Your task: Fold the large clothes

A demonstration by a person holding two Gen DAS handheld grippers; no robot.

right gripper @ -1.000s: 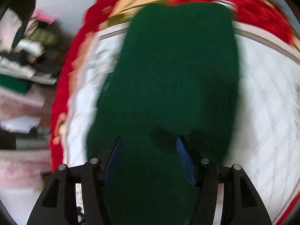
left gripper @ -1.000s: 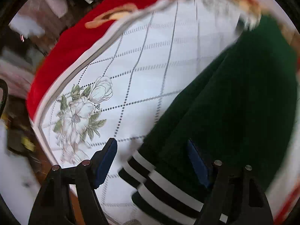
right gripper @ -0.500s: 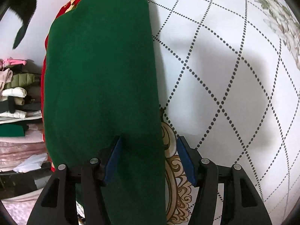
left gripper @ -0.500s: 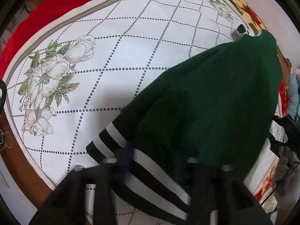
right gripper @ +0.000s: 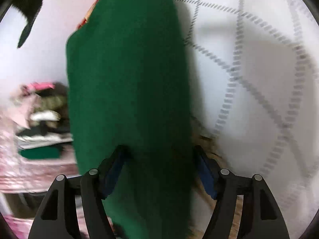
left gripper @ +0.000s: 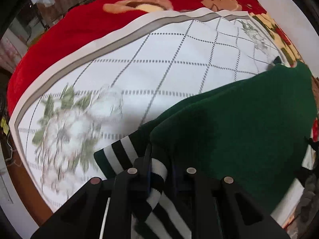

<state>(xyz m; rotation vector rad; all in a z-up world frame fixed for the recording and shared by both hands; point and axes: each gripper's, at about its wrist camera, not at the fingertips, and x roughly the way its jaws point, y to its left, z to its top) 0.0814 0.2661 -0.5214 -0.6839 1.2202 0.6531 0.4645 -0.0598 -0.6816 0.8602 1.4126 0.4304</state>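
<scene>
Since a second ago, both cameras have swung over the bed and the left gripper (left gripper: 159, 169) has closed its jaws onto the striped cuff (left gripper: 127, 155), which sat loose between open fingers before. Largest in view, a white quilted cover (left gripper: 159, 79) with dotted diamonds and a flower print lies over a red blanket (left gripper: 69, 35). On the cover's right side rests the dark green sweater (left gripper: 239, 129), thick, soft and limp, so it should sag and drape rather than hold shape. From the right wrist view it fills the middle, running far to near along the bed's left edge. Its ribbed cuff and hem, firmer than the body, look like the surest places to grip. The right gripper (right gripper: 159, 165) has its jaws spread, lately widening, with green cloth between them but not visibly pinched.
</scene>
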